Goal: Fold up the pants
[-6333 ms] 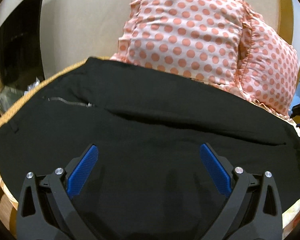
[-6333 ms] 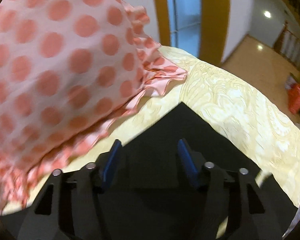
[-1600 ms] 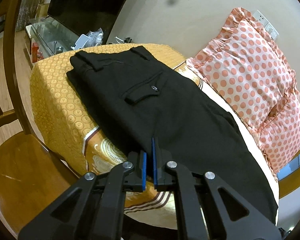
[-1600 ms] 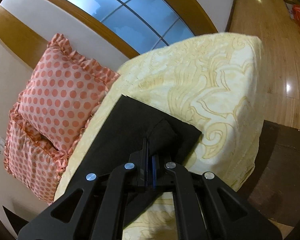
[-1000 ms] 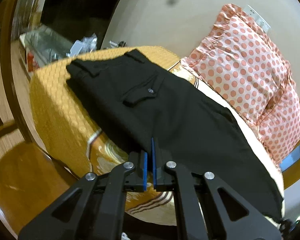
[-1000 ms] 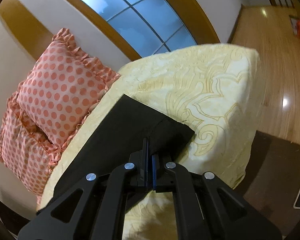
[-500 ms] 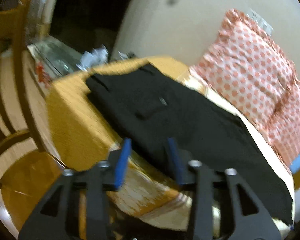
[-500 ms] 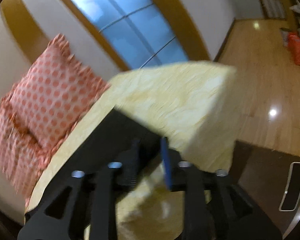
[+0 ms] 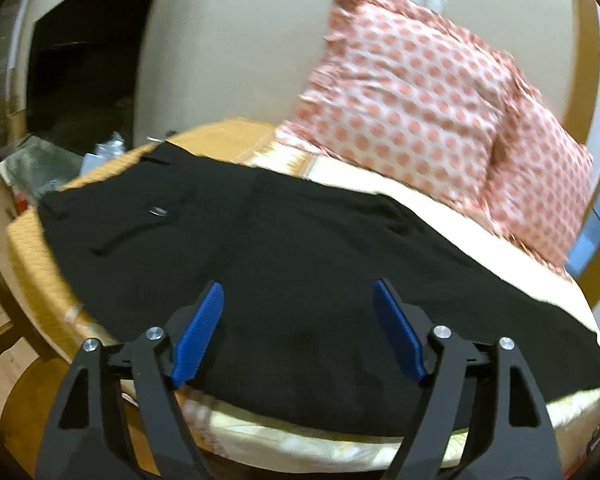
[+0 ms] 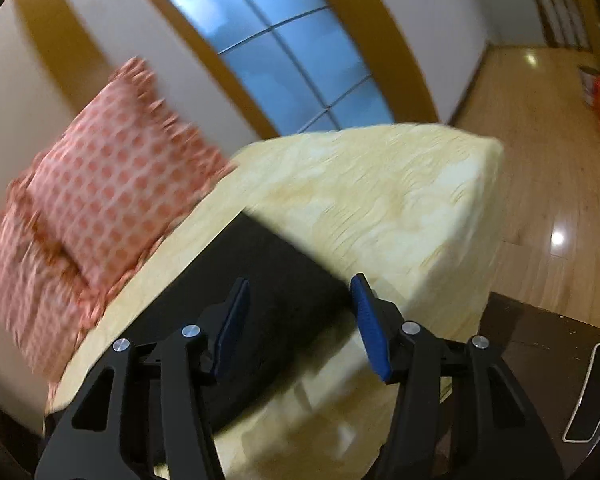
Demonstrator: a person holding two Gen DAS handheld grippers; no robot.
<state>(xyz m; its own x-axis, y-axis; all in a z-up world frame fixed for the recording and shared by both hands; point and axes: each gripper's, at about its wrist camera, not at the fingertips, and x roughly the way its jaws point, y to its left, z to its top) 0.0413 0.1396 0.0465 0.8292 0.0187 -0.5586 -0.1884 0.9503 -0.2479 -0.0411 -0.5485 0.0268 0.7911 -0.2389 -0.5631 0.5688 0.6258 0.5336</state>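
Note:
Black pants [image 9: 300, 264] lie flat along the yellow bed [image 9: 500, 240], folded lengthwise, waistband at the left with a back pocket showing. My left gripper [image 9: 298, 300] is open and empty, hovering over the near edge of the pants around mid-length. In the right wrist view the leg end of the pants [image 10: 276, 280] lies flat on the bed [image 10: 380, 200]. My right gripper [image 10: 298, 296] is open and empty just over the hem's near corner. Both views are motion-blurred.
Two pink polka-dot pillows [image 9: 420, 92] lean on the wall behind the pants; they also show in the right wrist view [image 10: 112, 184]. A wooden chair [image 9: 4, 360] stands at the bed's left. Wood floor [image 10: 540, 160] and a dark mat [image 10: 560, 360] lie beyond the bed's end.
Both grippers were shut on the near edge of the pants a second ago. Both have opened and let go, and the pants lie flat.

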